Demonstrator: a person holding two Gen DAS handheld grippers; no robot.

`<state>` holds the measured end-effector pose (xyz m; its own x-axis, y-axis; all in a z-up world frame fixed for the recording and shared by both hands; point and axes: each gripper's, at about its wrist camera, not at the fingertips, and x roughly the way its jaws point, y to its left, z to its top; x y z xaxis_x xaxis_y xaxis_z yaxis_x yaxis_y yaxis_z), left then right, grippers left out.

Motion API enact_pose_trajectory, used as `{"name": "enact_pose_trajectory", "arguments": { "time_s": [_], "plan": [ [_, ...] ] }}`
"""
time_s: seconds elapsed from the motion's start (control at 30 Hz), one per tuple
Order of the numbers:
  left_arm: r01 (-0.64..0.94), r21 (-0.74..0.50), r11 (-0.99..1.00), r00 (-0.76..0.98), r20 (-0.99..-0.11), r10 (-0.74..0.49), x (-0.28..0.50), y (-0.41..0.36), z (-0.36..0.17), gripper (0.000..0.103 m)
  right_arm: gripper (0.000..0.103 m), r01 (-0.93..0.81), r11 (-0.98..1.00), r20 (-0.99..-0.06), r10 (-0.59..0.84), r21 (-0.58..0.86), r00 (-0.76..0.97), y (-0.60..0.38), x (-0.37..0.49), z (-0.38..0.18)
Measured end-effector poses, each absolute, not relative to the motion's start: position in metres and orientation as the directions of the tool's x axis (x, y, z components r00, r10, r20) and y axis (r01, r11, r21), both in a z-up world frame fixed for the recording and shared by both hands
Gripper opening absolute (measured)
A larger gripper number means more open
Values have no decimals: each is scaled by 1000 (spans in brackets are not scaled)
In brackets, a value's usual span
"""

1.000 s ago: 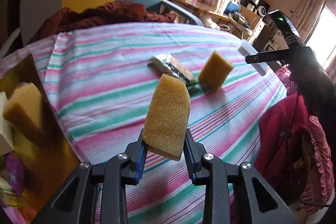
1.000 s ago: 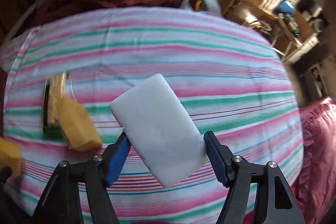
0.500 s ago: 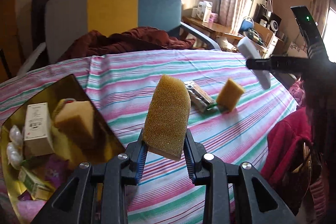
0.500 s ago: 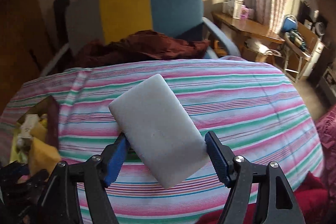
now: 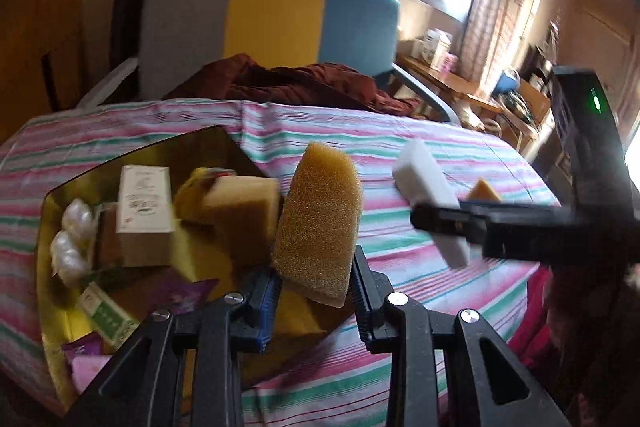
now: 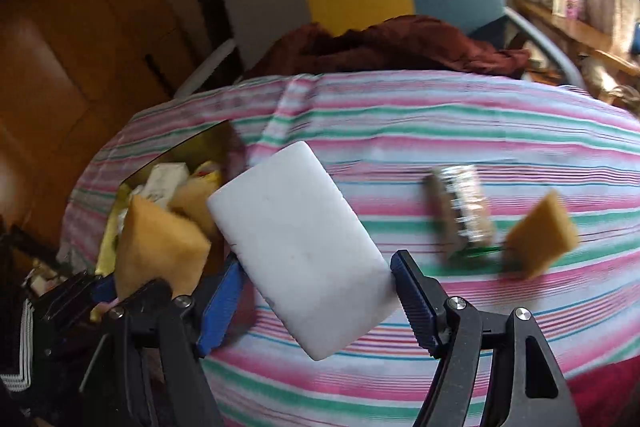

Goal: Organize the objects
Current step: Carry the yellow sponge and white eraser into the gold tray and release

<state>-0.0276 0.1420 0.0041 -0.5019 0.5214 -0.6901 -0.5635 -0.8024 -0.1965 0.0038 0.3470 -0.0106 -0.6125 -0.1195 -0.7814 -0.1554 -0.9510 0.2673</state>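
The left gripper (image 5: 314, 301) clamps a yellow sponge (image 5: 318, 223) over the gold tray (image 5: 52, 195) at the worktop's (image 5: 400, 131) left edge. The right gripper (image 6: 318, 297) holds a white block (image 6: 298, 247) just beside it, above the cloth.

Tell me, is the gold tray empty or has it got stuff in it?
It has stuff in it. The tray holds a sponge, a white box and small packets.
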Motion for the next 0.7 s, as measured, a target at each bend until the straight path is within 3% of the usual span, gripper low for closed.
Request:
{"name": "enact_pose_trajectory", "arguments": {
  "time_s": [0.47,0.7],
  "plan": [
    [-236,-214,-948,-663,-678,318,-55,-15,13,32,75,37,-948,-782,-282,316,-555,255,-17,-24],
    [-138,-279,-950,-668,-683,297,-56,-56,12,32,76,119,-945,-777,-318,304,-543,222,-28,-24]
  ]
}}
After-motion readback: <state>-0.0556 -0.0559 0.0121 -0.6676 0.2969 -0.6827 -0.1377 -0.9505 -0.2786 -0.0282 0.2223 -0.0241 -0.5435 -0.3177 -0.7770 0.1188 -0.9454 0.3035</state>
